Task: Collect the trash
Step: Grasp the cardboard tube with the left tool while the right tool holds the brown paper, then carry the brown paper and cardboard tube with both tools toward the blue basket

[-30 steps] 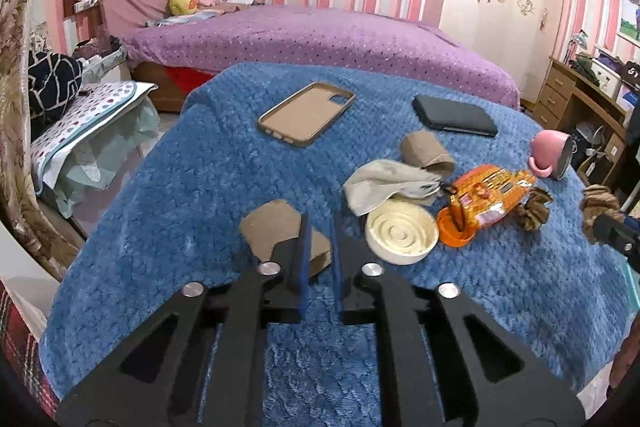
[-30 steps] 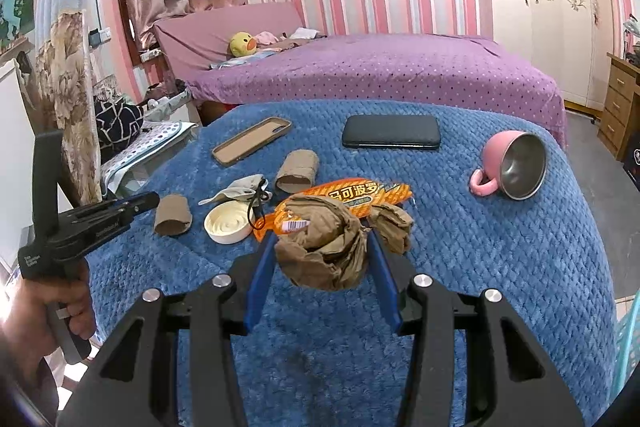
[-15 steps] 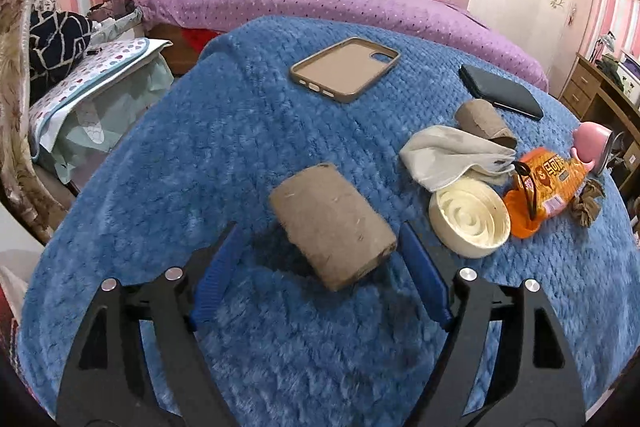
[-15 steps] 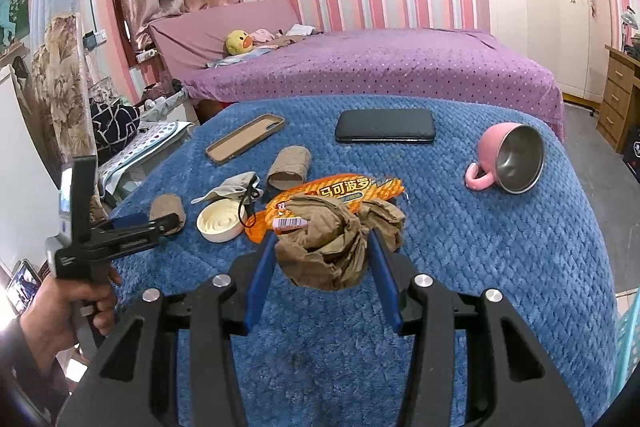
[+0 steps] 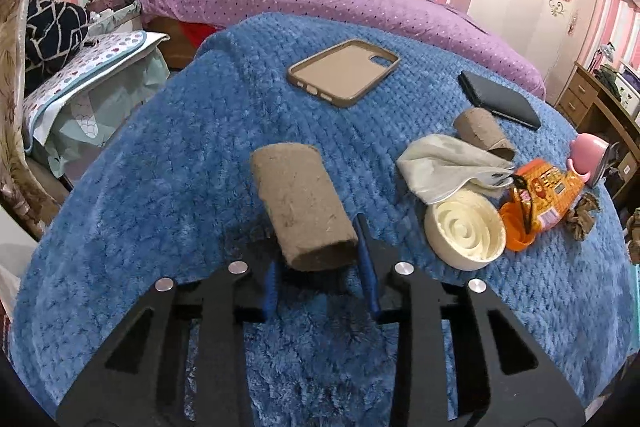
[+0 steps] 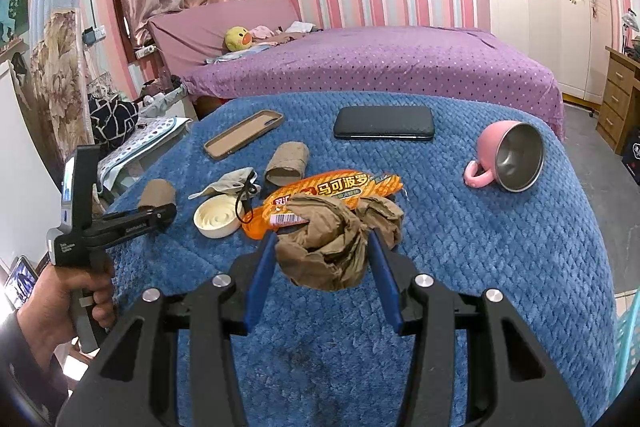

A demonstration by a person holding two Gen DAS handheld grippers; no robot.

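Note:
A flattened brown cardboard roll point(image 5: 304, 203) lies on the blue blanket point(image 5: 168, 163), and my left gripper point(image 5: 316, 247) is closing on its near end, blue pads against both sides. From the right wrist view, the left gripper point(image 6: 160, 217) reaches that roll point(image 6: 158, 193) at the blanket's left edge. My right gripper point(image 6: 322, 243) is shut on a wad of crumpled brown paper point(image 6: 324, 251) held above the blanket. Behind it lie an orange snack wrapper point(image 6: 340, 187), a smaller paper wad point(image 6: 380, 211) and a second cardboard roll point(image 6: 288, 163).
A white round lid point(image 5: 464, 231) and a grey cloth pouch point(image 5: 444, 163) sit right of the held roll. Farther back are a tan phone case point(image 5: 344, 73), a black phone point(image 6: 384, 123) and a tipped pink mug point(image 6: 508, 157). A teal basket edge point(image 6: 628, 339) shows at far right.
The left gripper opened wide, moved forward and down around the cardboard roll, then closed onto it. The right gripper kept still with its paper wad.

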